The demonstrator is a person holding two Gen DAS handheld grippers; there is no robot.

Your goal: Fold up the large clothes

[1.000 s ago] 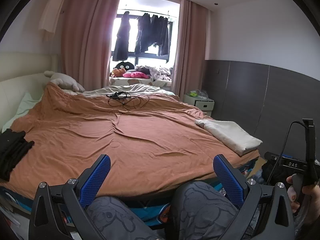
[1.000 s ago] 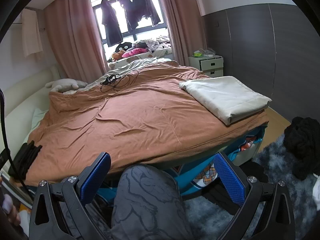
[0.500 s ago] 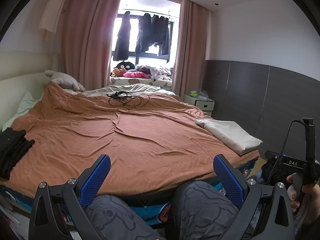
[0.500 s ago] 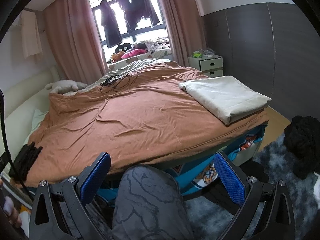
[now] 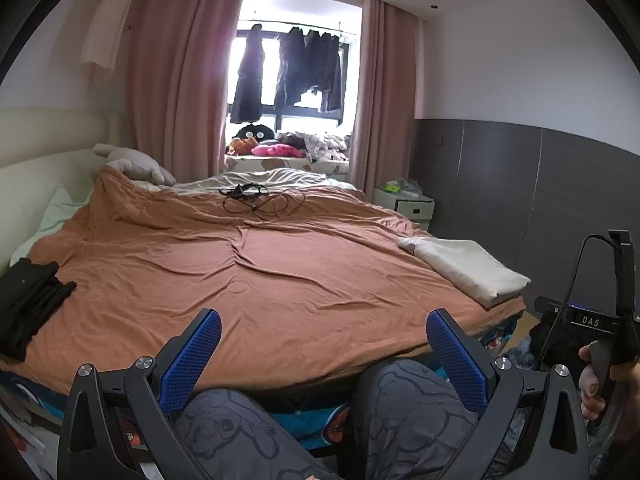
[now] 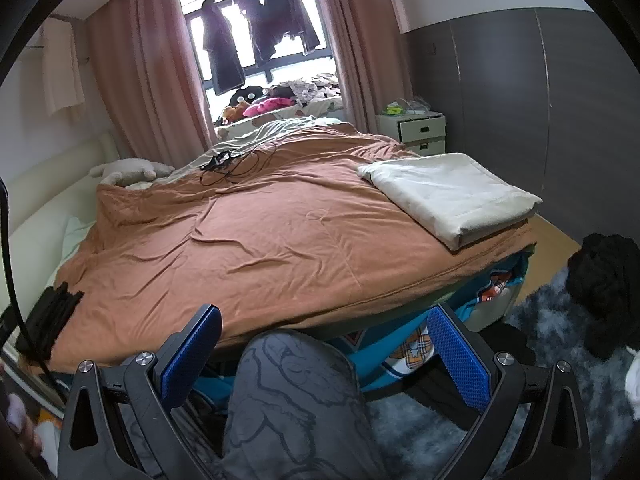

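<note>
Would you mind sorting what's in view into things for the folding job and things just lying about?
For the job: black clothes, black pile, left gripper, right gripper.

Lying about: cream blanket, cables, plush toy, nightstand.

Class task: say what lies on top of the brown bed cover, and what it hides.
On the brown cover: a folded cream blanket, tangled black cables, folded black clothes. The mattress beneath is hidden.

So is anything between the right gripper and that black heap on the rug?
Nothing visible. The right gripper is open and empty above the person's knee; the black heap lies off to its right on the rug, beside the bed corner, with only bare rug between. The heap's far side is out of view.
</note>
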